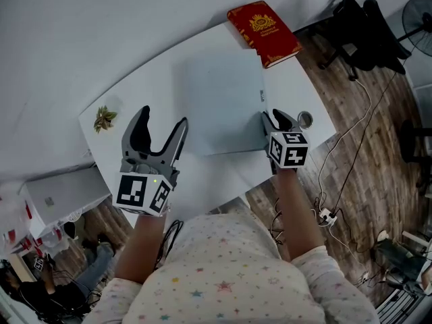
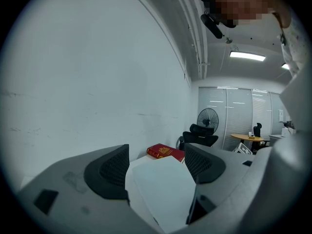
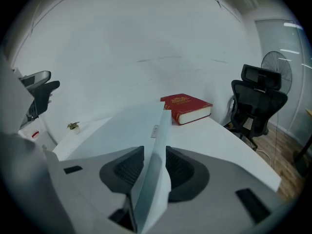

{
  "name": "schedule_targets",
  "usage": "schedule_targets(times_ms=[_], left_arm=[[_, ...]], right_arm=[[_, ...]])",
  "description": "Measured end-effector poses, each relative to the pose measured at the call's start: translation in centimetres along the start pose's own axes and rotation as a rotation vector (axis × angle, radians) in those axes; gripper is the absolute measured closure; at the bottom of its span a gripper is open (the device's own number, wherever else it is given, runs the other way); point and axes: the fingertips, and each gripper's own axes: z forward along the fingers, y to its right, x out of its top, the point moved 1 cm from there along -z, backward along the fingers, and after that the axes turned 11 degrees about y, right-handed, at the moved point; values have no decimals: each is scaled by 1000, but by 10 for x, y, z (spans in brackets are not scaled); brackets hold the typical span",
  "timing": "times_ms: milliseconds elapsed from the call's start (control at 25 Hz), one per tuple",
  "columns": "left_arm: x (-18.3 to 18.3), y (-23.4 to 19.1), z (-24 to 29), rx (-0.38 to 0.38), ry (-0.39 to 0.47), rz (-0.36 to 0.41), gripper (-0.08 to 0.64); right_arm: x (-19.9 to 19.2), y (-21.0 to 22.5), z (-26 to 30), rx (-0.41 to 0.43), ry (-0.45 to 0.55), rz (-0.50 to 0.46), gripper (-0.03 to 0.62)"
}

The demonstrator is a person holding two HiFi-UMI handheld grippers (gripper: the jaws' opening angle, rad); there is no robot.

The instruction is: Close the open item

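Observation:
A pale grey flat case [image 1: 219,100] lies in the middle of the white table [image 1: 297,86]. My right gripper [image 1: 271,120] is at its right front edge, shut on a thin panel of the case [image 3: 156,145] that stands edge-on between the jaws. A small tab [image 3: 154,130] shows on that edge. My left gripper [image 1: 160,132] is open at the case's front left side and holds nothing. In the left gripper view a corner of the case [image 2: 161,189] lies beyond the gap between the open jaws.
A red book [image 1: 263,32] lies at the table's far right corner, beyond the case. A tiny potted plant [image 1: 104,119] stands at the left edge. A small round object [image 1: 305,119] sits beside my right gripper. Office chairs [image 1: 364,25] and a fan [image 1: 415,19] stand on the wooden floor.

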Motion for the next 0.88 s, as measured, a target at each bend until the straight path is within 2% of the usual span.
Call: schedule_targets(times_ms=[560,720,880], left_arm=[[-3,1,3,1,-3,-3,227],[-3,0,3,3,-8,1,227],[-3,-3,4,10,-5,-3,227]], right_arm=[[46,2,31,29,71,-28,437],[38,6,41,16,18,-101,437],[24,15,47,-1,-21,-129,433]])
